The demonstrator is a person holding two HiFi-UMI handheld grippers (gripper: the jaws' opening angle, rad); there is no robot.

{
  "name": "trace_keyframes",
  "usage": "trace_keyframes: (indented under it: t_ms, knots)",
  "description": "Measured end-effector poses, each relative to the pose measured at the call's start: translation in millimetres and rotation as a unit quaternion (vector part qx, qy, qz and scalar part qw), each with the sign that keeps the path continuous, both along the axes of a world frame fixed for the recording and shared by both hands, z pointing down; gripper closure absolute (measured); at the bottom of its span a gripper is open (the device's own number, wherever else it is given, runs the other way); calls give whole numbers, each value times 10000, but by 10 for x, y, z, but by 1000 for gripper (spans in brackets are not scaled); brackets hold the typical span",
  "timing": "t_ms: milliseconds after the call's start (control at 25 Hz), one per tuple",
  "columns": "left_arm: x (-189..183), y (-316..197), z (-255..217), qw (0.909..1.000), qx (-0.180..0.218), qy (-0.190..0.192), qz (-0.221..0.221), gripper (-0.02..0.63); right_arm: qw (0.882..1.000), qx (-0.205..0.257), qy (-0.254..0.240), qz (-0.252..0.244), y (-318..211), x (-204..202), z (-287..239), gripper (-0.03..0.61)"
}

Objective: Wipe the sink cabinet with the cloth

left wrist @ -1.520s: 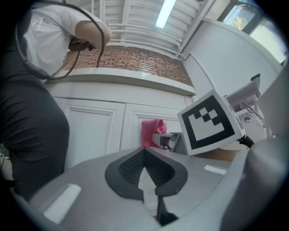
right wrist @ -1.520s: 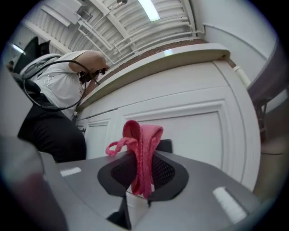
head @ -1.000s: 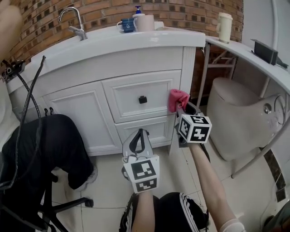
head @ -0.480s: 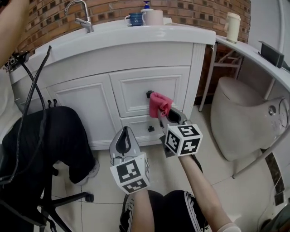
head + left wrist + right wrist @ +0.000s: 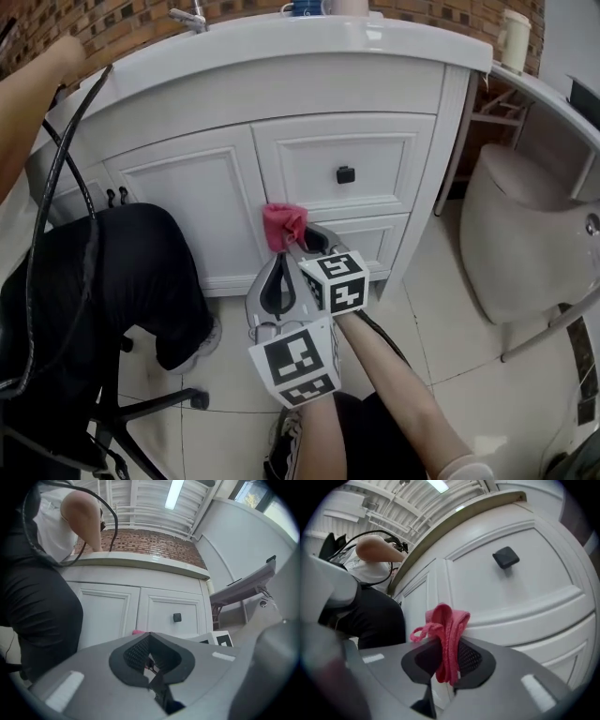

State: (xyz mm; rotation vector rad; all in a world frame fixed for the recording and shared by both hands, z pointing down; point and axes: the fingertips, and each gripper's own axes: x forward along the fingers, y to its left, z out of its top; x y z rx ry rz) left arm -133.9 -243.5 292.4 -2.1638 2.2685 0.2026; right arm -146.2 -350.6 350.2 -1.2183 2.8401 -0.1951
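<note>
**Wiping low on the cabinet front**

Working at the white sink cabinet [image 5: 206, 187], near the seam between door and drawers. Holding the left claw [image 5: 279, 272] just beside the right, pinched closed on nothing. Clamping the right claw [image 5: 298, 246] tight on a bunched pink cloth [image 5: 283, 225], up against the panel.

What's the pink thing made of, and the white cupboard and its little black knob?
The pink cloth looks like soft fabric: it folds, bunches and has a loose looped edge. The white cabinet looks like painted wood or board, smooth with a slight sheen and raised panel frames. The knob is dark, square and matte, perhaps metal or plastic.
</note>
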Motion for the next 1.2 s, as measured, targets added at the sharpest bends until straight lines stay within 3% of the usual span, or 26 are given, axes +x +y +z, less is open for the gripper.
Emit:
trace_keyframes:
  t_ms: [160,320,560,800,920,1000,1200]
  knots:
    - [69,-63,16,9998,-44,-198,67,598,9994,62,39,337,-74,340,7,518]
    - [155,-108,93,9990,-147,-392,153,598,9961,86,35,877,-193,1022,58,518]
    - [366,-214,349,9976,-486,-294,401,598,9819,27,39,1891,-348,2115,58,518]
    - [495,-257,284,9964,-363,-544,544,598,9683,-46,264,2484,-433,2777,85,518]
    - [416,-230,252,9974,-323,-448,460,598,9666,-85,107,2558,-361,2809,47,518]
    - [334,-191,191,9983,-263,-346,388,598,9726,9,-109,2321,-211,2596,-11,518]
    - [95,49,-142,9997,80,-206,93,598,9935,46,-301,1093,145,1420,155,518]
